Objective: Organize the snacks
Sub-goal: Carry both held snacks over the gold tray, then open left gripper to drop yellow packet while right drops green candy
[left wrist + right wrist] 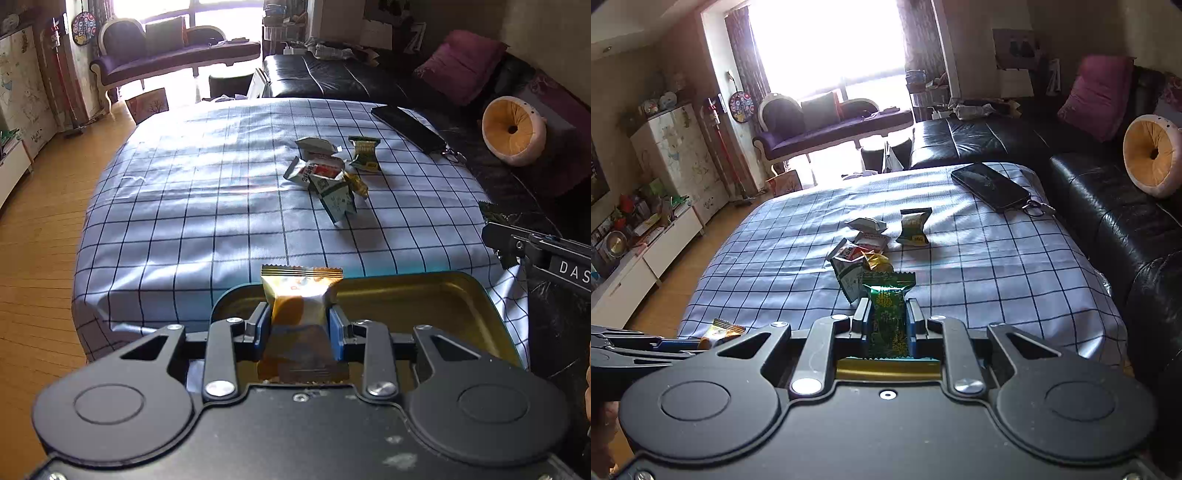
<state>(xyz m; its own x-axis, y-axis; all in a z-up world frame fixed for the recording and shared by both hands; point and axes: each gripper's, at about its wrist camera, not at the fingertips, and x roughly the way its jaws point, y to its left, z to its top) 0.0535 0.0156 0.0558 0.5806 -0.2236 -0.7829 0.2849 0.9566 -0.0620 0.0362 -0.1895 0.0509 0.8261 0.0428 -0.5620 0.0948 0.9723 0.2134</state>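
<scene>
My left gripper (300, 314) is shut on an orange and white snack packet (301, 295), held above the gold inside of a tin box (424, 295) at the near edge of the checked table. My right gripper (886, 314) is shut on a green snack packet (887, 317); a strip of the tin's gold rim (886, 369) shows just beneath it. Several loose snack packets (325, 173) lie in a heap near the table's middle, a green and yellow packet (365, 153) a little apart behind them. In the left wrist view the right gripper (495, 236) enters from the right edge.
A black phone (406, 127) with a key ring lies at the table's far right corner. A black leather sofa (1108, 206) with a purple cushion and a round orange pillow runs along the right. Wooden floor and a white cabinet (646, 266) lie to the left.
</scene>
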